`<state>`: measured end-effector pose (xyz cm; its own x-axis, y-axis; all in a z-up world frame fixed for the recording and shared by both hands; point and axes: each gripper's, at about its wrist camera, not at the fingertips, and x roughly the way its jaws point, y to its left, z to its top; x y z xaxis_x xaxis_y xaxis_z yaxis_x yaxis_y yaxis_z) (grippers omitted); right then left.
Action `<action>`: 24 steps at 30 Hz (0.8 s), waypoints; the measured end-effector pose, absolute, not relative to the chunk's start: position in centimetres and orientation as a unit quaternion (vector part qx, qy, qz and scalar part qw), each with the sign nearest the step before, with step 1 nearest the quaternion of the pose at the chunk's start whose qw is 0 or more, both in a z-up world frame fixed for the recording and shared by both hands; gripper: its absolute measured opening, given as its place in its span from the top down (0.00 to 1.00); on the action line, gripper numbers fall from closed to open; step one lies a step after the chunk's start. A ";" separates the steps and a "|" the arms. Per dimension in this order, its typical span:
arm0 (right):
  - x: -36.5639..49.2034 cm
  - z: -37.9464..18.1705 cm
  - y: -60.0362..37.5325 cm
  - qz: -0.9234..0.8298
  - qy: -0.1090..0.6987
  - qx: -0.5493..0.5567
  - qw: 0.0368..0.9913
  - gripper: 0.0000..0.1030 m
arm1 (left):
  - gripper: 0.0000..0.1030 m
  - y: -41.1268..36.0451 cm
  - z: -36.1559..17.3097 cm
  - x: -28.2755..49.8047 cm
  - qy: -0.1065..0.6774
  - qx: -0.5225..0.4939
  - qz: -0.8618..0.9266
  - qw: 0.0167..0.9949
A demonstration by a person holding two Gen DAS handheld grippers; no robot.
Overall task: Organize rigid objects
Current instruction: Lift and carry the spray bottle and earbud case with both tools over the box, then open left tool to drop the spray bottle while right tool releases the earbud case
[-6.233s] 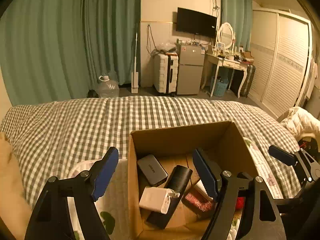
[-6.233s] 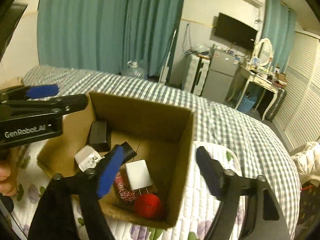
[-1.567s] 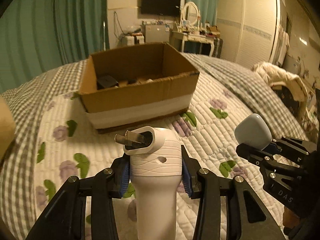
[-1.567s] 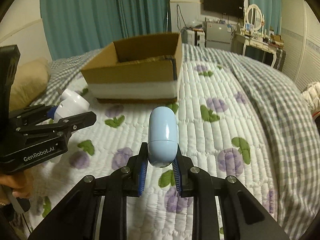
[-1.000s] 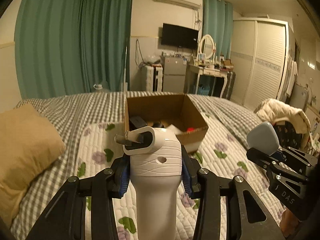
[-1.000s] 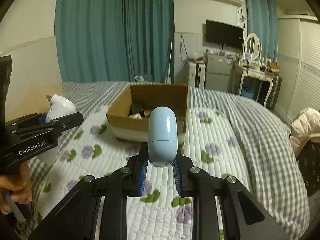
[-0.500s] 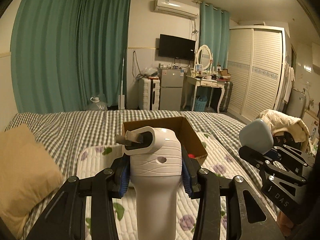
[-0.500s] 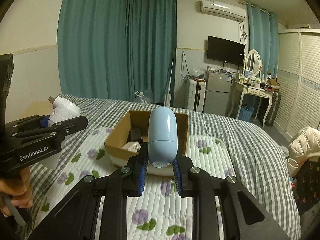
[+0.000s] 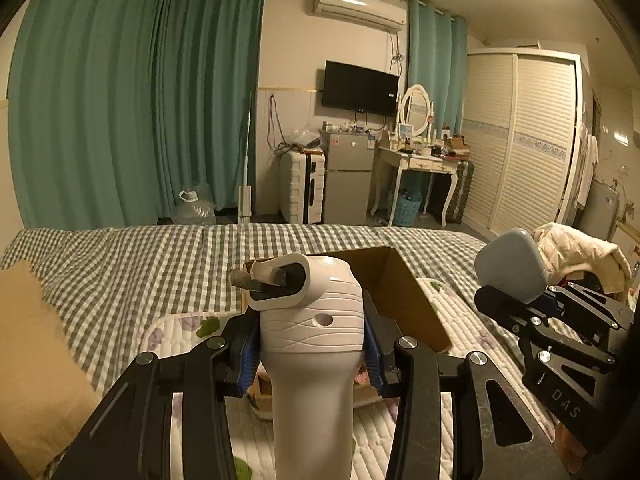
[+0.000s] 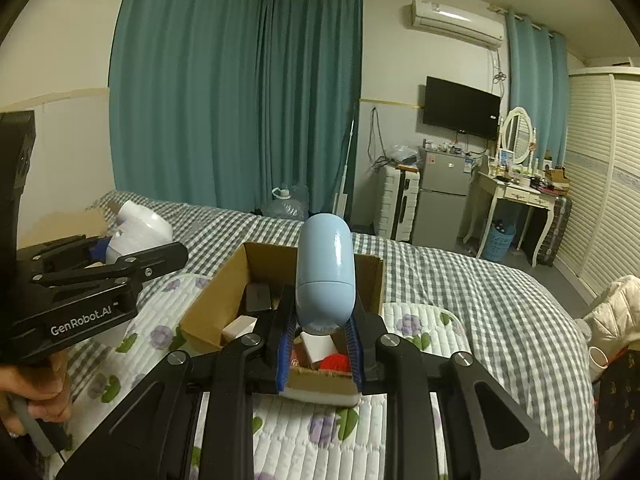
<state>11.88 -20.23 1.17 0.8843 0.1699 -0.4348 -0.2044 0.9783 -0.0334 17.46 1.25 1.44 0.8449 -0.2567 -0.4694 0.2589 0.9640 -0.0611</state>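
My left gripper (image 9: pixel 310 350) is shut on a white plug-in device (image 9: pixel 310 320) with metal prongs at its top, held upright in the air. My right gripper (image 10: pixel 320 338) is shut on a pale blue capsule-shaped case (image 10: pixel 326 268), also held upright. An open cardboard box (image 10: pixel 208 312) sits on the bed just beyond both grippers; inside are a black block (image 10: pixel 258 296), white adapters (image 10: pixel 318 346) and a red ball (image 10: pixel 334 362). In the left wrist view the box (image 9: pixel 404 300) is mostly hidden behind the white device. Each gripper shows in the other's view: the right one (image 9: pixel 516 300), the left one (image 10: pixel 100 256).
The box rests on a flowered white quilt (image 10: pixel 416 328) over a checked bedspread (image 9: pixel 132 264). A tan pillow (image 9: pixel 28 364) lies at the left. A pale jacket (image 10: pixel 616 312) lies at the bed's right edge. Beyond the bed stand a fridge, a suitcase and a dressing table.
Both grippers have risen and come closer to the box with their objects still held. The box now sits lower and nearer in both views, its contents showing in the right wrist view.
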 end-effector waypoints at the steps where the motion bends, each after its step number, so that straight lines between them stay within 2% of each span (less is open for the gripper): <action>1: 12.6 0.8 -20.1 0.098 0.224 -0.040 0.969 0.78 | 0.58 1.2 1.2 17.8 0.247 0.000 -0.134 0.960; 13: 20.5 -5.0 -20.1 0.110 0.297 -0.040 0.948 0.78 | 0.58 -0.1 -4.1 25.8 0.327 -0.006 -0.147 0.933; 24: 24.9 -9.0 -18.1 0.112 0.361 -0.078 0.923 0.78 | 0.58 -1.0 -7.8 29.7 0.385 0.004 -0.148 0.911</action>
<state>24.92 -18.14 -9.04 0.7146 0.1504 -0.6832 -0.2626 0.9629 -0.0628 29.72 -0.98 -7.82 0.6602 -0.2674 -0.7019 0.2731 0.9560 -0.1073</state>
